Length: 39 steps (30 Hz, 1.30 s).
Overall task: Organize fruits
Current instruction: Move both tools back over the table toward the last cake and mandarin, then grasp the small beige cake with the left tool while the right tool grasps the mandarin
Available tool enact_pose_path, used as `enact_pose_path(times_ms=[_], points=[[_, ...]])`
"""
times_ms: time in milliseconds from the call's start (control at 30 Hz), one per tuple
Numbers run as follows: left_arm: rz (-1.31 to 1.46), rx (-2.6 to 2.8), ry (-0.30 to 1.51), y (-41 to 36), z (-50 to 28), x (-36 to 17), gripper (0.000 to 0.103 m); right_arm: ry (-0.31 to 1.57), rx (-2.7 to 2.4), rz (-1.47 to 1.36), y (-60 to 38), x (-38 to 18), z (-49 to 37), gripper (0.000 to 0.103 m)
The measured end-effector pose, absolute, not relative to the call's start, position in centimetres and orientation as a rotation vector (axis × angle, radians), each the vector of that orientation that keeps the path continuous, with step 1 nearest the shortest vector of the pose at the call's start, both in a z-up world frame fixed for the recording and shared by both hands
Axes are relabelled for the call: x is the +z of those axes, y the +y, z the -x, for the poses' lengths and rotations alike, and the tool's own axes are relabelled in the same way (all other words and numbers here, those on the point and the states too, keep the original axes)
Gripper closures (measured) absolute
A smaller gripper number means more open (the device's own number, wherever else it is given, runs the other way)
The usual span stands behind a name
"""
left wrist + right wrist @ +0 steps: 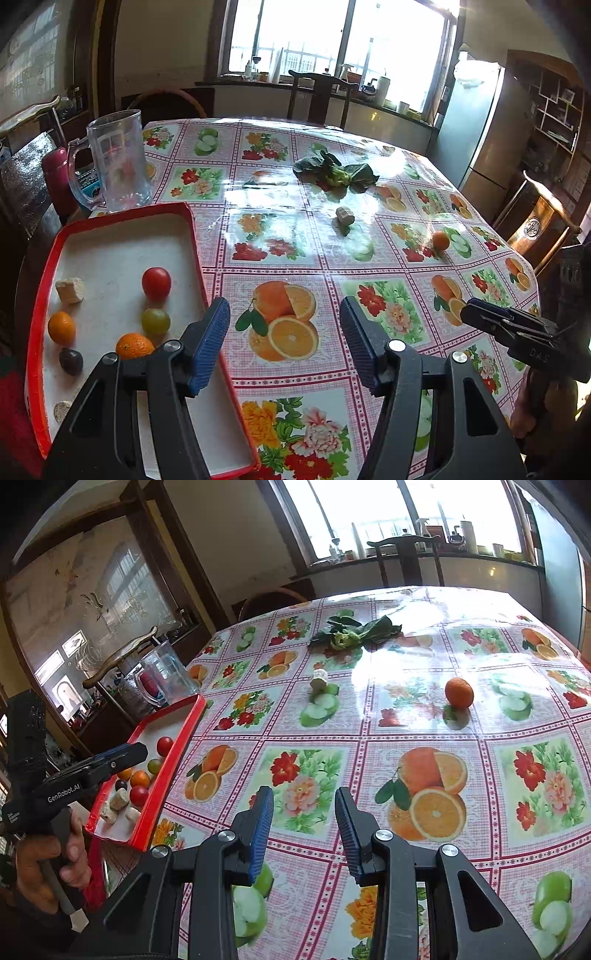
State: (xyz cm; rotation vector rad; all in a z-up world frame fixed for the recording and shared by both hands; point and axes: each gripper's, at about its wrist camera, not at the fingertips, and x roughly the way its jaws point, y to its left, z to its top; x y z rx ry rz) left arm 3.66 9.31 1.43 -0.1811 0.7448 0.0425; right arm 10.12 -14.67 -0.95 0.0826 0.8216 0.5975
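Observation:
A red-rimmed white tray [125,218] at the table's left edge holds a red tomato [156,283], a green tomato [155,320], two oranges [61,327], a dark plum [70,360] and pale chunks [70,290]. It also shows in the right wrist view [192,716]. A loose orange [458,692] sits on the cloth at the right [441,240]. A pale chunk [319,678] and leafy greens [354,632] lie farther back. My left gripper [284,339] is open and empty beside the tray's near right rim. My right gripper [304,825] is open and empty above the cloth.
A clear plastic jug [118,158] and a red flask [59,177] stand behind the tray. Wooden chairs [321,96] surround the table. A fridge [476,140] stands at the right. The fruit-print tablecloth [295,258] covers the table.

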Motion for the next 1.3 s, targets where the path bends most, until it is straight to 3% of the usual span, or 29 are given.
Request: enact_pose_path(times_ms=[733, 1300], points=[[0.150, -0.035, 0.785, 5.6, -9.3, 0.4, 0.042, 0.847, 0.451, -0.048, -18.6, -2.7, -15.1, 0.061], [0.166, -0.078, 0.857, 3.3, -20.4, -2.4, 0.042, 0.853, 0.330, 0.008, -18.8, -3.6, -24.9, 0.058]])
